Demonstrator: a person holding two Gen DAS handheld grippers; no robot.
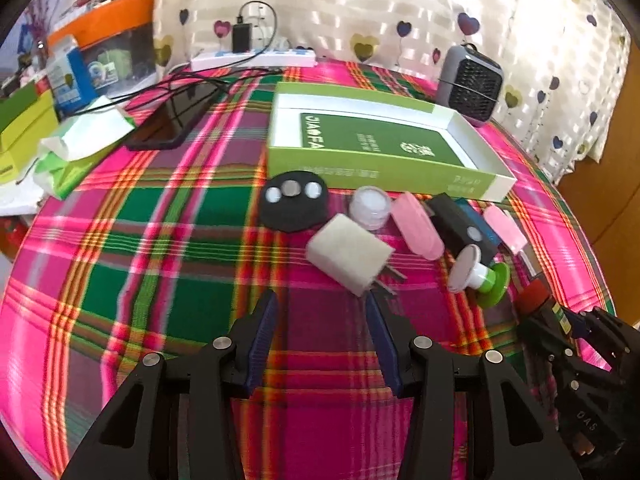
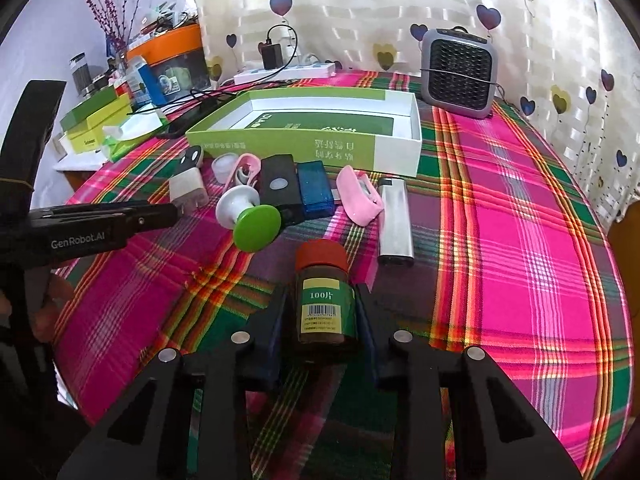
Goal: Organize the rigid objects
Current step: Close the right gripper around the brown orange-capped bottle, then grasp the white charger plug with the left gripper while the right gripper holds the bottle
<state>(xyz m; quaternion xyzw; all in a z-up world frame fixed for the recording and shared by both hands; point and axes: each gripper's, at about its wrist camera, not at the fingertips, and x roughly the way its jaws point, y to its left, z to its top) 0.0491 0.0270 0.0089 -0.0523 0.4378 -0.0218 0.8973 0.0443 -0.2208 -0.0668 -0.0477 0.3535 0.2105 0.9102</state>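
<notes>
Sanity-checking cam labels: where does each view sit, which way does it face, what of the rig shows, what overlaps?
Left wrist: on the left gripper, low over the plaid table, facing the white charger and green box; own open fingers below, right gripper at right edge.
Right wrist: on the right gripper, facing the same box; fingers clamp a brown bottle; left gripper enters from left.
Shared: box, charger, green-capped spool, fan heater.

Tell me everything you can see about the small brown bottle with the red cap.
The brown bottle is small, of dark glass or plastic, with a red-orange screw cap and a green and yellow label printed "100" above a barcode. It lies between the two fingers of the right gripper, cap pointing away toward the other items, and the fingers press on its sides. It is low over the plaid tablecloth; whether it touches the cloth is unclear.
</notes>
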